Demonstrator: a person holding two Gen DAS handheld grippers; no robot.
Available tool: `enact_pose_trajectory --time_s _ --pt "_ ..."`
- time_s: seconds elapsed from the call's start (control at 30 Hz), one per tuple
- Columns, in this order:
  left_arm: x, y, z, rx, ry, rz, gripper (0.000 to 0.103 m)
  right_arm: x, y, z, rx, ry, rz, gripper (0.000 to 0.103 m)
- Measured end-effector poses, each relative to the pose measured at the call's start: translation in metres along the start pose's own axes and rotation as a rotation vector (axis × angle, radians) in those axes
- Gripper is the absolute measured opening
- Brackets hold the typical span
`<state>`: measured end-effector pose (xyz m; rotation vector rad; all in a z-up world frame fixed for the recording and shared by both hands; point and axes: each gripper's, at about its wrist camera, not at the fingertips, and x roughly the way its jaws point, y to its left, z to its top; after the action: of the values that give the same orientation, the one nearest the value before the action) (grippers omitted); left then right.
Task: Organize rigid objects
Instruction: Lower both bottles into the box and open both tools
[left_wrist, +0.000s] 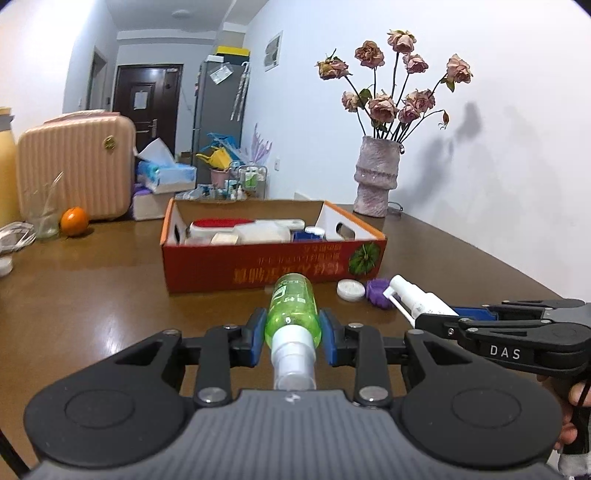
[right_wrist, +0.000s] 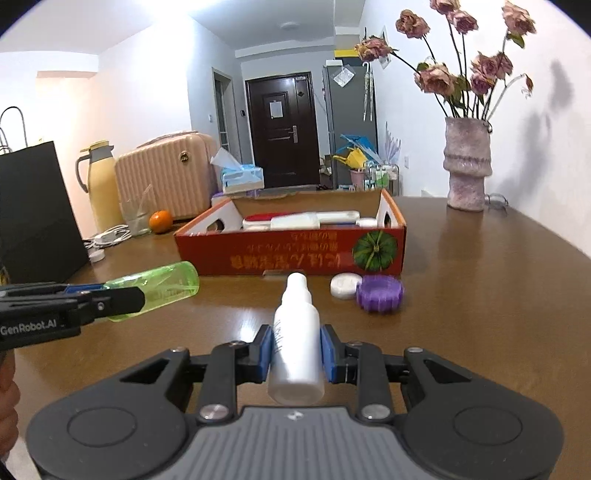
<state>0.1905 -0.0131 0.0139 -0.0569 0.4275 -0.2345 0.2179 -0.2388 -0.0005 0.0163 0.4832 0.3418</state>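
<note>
bright indoor light | table (left_wrist: 110, 295) glare | soft wall shadows | fisheye-bent edges

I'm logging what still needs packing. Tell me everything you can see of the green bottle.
The green bottle is clear, bright green plastic with a printed label and a white spray top under a clear cap. It lies roughly level, lifted off the table, base pointing toward the red box, cap toward the camera. The left claw is shut on it near the shoulder, blue pads on both sides. Nothing else touches it. Any liquid inside cannot be told.
</note>
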Motion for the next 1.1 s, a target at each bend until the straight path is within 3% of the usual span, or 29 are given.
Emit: enact_pose_trajectory --time_s 0.27,0.53,0.77,0.8,0.87,1.1 --pt "0.069 0.006 0.062 0.094 -0.028 -0.071 0.031 0.065 -0.028 0.058 -0.032 -0.044 -0.019 0.027" --pt "0.177 0.009 0.104 0.14 0.035 -0.142 0.031 0.16 -0.068 0.11 -0.031 -0.019 -0.074 0.027" --pt "0.253 0.011 0.094 0.155 0.114 -0.206 0.033 0.225 -0.083 0.111 -0.083 0.025 -0.155 0.028" --pt "0.258 0.014 0.091 0.137 0.113 -0.197 0.037 0.228 -0.085 0.109 -0.073 0.027 -0.157 0.03" --pt "0.268 0.017 0.087 0.141 0.157 -0.181 0.038 0.229 -0.085 0.105 -0.072 0.019 -0.133 0.033" --pt "0.276 0.017 0.08 0.121 0.191 -0.134 0.037 0.224 -0.078 0.095 -0.057 0.016 -0.095 0.041"
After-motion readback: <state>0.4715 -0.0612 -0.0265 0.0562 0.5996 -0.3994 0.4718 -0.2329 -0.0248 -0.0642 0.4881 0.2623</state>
